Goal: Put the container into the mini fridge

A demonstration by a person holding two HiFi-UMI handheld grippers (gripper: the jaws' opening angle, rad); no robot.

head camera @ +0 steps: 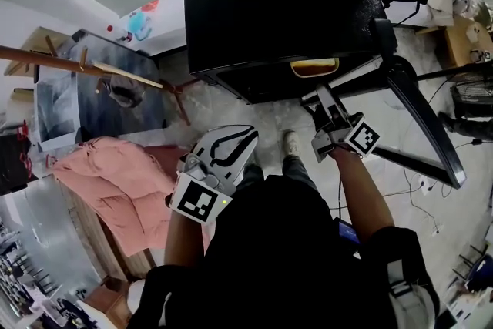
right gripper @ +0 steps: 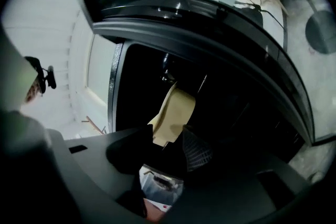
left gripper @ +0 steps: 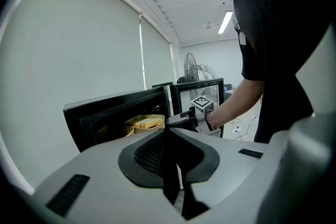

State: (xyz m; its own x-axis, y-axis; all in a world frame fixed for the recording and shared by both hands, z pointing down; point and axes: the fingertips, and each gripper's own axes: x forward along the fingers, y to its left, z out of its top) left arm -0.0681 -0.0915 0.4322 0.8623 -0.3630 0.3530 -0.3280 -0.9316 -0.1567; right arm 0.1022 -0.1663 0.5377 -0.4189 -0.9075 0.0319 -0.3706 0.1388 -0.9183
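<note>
Finishing the placement, as I read it: the container (right gripper: 176, 107) sits inside the mini fridge (head camera: 269, 4), just within its open front. My right gripper (right gripper: 168, 140) is at that opening with its jaws spread and the container showing between their tips; I see neither pad pressing on it. My left gripper (left gripper: 169, 150) hangs well back from the mini fridge, jaws pressed together on nothing. Next I would draw the right gripper straight out of the mini fridge without catching the container's rim, then swing the door (head camera: 420, 112), which stands wide open beside the mini fridge, shut.
</note>
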